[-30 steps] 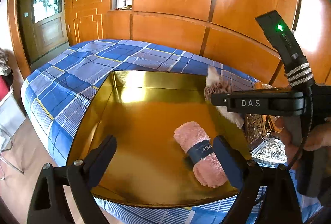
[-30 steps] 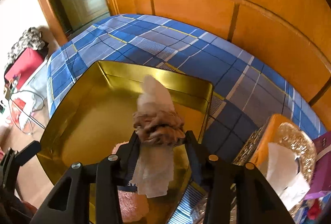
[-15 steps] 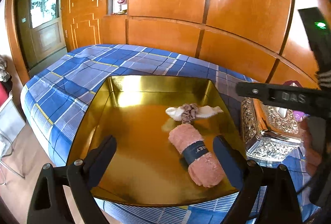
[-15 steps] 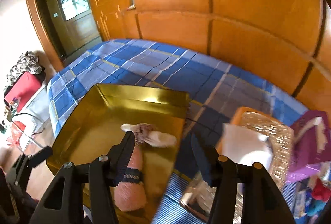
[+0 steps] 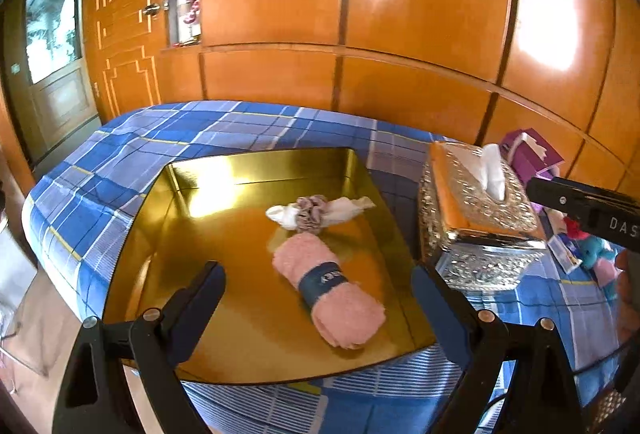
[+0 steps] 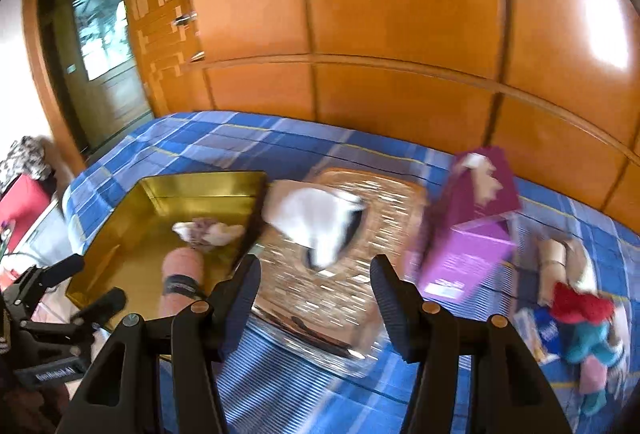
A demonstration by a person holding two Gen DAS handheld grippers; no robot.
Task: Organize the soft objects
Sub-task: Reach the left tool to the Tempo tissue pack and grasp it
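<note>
A gold tray lies on the blue plaid cloth. In it lie a rolled pink towel with a dark band and, just behind it, a white cloth tied with a mauve scrunchie. My left gripper is open and empty, hovering over the tray's near edge with the towel between its fingers' line of sight. My right gripper is open and empty, above the ornate tissue box; the tray, scrunchie cloth and towel show at its left.
An ornate silver tissue box stands right of the tray. A purple tissue box is further right. Soft toys in red, teal and pink lie at the far right. Wooden panels back the table.
My right gripper let go of the scrunchie-tied cloth into the tray, opened, and swung right over the tissue box. My left gripper stayed open over the tray.
</note>
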